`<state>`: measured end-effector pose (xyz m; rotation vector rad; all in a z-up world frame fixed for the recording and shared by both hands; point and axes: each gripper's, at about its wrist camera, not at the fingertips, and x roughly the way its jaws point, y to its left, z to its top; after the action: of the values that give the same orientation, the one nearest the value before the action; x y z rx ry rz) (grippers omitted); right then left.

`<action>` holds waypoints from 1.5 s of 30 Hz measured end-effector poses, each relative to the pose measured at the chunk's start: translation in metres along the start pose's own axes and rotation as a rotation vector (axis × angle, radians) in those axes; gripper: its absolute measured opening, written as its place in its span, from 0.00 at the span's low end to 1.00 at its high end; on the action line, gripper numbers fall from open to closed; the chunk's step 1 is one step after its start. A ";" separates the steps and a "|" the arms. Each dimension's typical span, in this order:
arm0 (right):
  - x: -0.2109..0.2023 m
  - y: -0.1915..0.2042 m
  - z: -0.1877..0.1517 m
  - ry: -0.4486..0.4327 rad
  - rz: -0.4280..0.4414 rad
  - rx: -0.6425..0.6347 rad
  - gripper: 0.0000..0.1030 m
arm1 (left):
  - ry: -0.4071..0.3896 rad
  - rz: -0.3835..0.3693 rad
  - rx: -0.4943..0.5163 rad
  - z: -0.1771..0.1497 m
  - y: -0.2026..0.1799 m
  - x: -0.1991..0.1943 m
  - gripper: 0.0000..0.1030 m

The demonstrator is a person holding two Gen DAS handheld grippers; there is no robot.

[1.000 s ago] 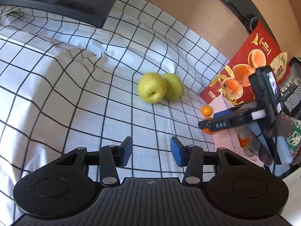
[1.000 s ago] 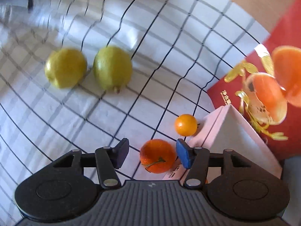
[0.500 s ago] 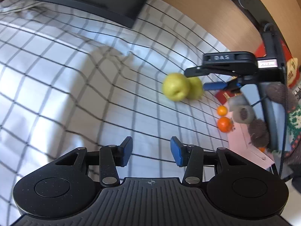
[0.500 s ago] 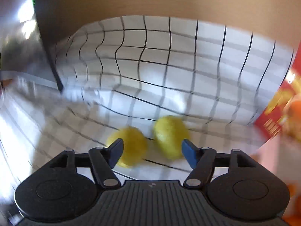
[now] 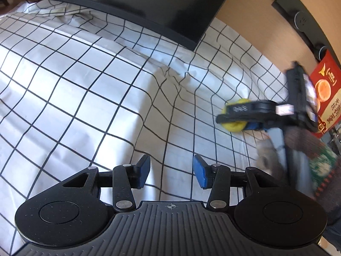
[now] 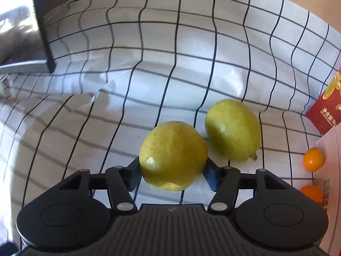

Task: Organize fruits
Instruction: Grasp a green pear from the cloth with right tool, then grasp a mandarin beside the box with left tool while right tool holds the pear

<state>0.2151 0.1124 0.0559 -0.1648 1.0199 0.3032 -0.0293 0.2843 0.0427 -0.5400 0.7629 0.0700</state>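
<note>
The right gripper (image 6: 172, 172) closes its jaws around the nearer of 2 yellow-green pears (image 6: 173, 155) on the checked cloth (image 6: 149, 49), the blue pads set at the fruit's widest girth, one at each flank; whether they already press the skin or only flank it cannot be told from the right wrist view; the second pear (image 6: 233, 130) lies just beside it, close enough that their sides may touch; 2 small oranges (image 6: 313, 159) sit near the right edge by a pale box (image 6: 332, 149) and a red carton (image 6: 324, 115). The left gripper (image 5: 171, 171) hangs released over bare cloth, nothing between its fingers. The pear looks firm, rounded and fairly heavy for its size, its skin smooth and glossy, so it could roll or slip out of a shallow pinch; a hold across the broad middle, as here, seems soundest, and a hard squeeze would likely bruise it. In the left wrist view the right gripper is smeared by motion and covers most of the fruit; the lower orange is cut off by the gripper body; the person's sleeve (image 5: 319, 162) is a blur; the dark slab (image 5: 149, 4) at the top cannot be identified.
</note>
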 end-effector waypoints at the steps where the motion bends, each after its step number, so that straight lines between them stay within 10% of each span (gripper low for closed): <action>1: -0.005 -0.003 -0.005 0.007 0.022 0.000 0.58 | 0.003 0.000 0.013 0.001 -0.003 0.001 0.48; 8: -0.081 -0.032 -0.091 -0.041 0.171 -0.059 0.58 | 0.061 -0.075 0.173 0.006 -0.043 0.025 0.48; 20: -0.130 -0.108 -0.216 -0.091 0.010 0.114 0.58 | 0.163 -0.332 0.619 0.002 -0.192 0.103 0.47; 30: -0.137 -0.122 -0.243 -0.147 -0.013 0.102 0.58 | 0.284 -0.341 0.725 0.049 -0.288 0.191 0.47; 38: -0.139 -0.124 -0.254 -0.155 0.032 0.130 0.62 | 0.276 -0.284 1.148 0.030 -0.332 0.236 0.48; 45: -0.139 -0.123 -0.256 -0.156 0.037 0.115 0.66 | 0.328 -0.279 1.131 0.028 -0.332 0.264 0.41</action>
<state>-0.0197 -0.0984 0.0419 -0.0180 0.8841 0.2856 0.2644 -0.0228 0.0275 0.4409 0.9024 -0.6918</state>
